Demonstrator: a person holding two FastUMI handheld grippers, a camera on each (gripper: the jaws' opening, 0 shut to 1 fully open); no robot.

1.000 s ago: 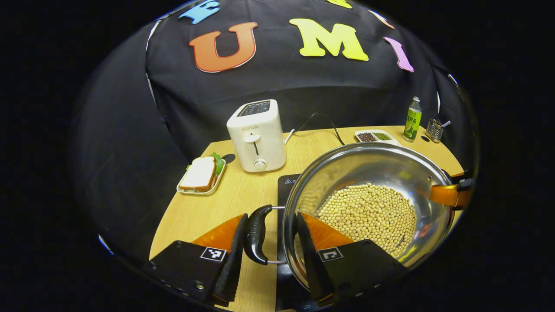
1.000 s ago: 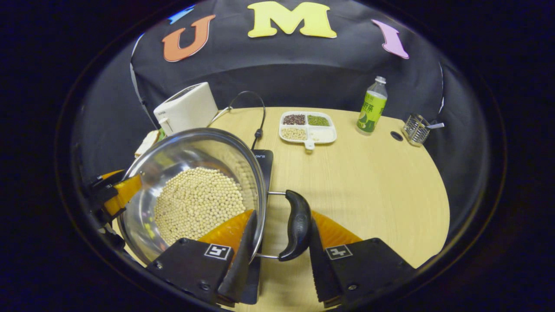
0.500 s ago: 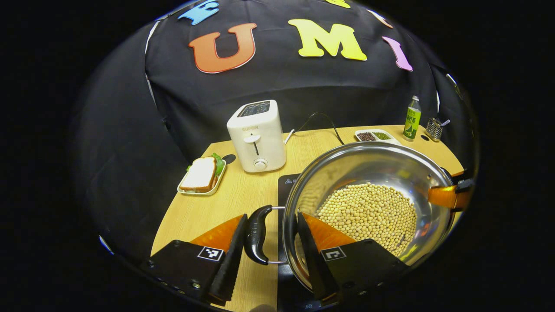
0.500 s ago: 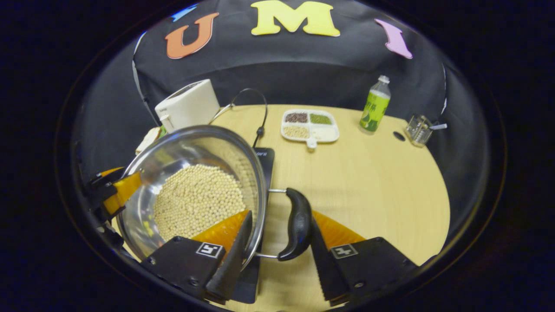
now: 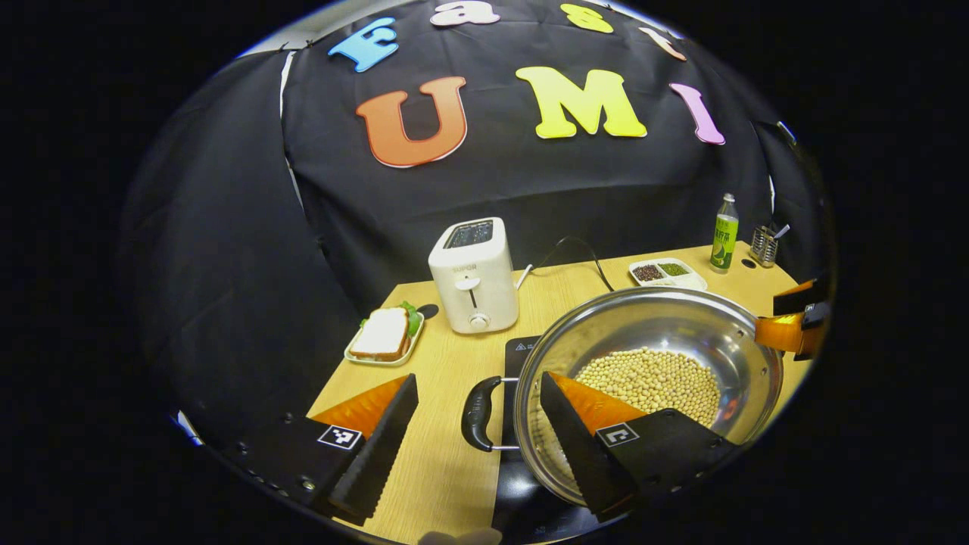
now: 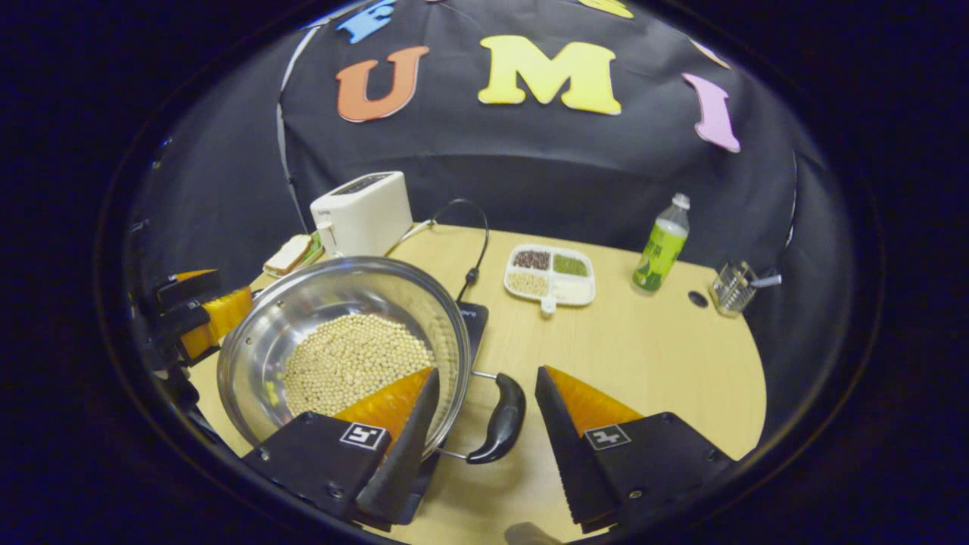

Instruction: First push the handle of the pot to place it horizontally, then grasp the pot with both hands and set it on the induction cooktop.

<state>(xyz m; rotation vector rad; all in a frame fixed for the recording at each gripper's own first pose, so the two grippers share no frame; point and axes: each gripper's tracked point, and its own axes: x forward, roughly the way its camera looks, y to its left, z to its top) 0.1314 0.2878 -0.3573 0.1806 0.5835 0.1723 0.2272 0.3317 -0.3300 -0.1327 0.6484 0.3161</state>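
One pot [image 5: 651, 356] of beans sits on the one cooktop [image 5: 522, 350], its two handles [image 5: 480, 413] level; both the left gripper [image 5: 473, 446] and right gripper [image 6: 484, 446] stand open, each straddling a handle without touching

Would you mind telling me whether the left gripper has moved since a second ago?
Yes. The left gripper has opened and drawn back and up: the pot handle now sits free between its fingers, and the toaster looks smaller and lower.
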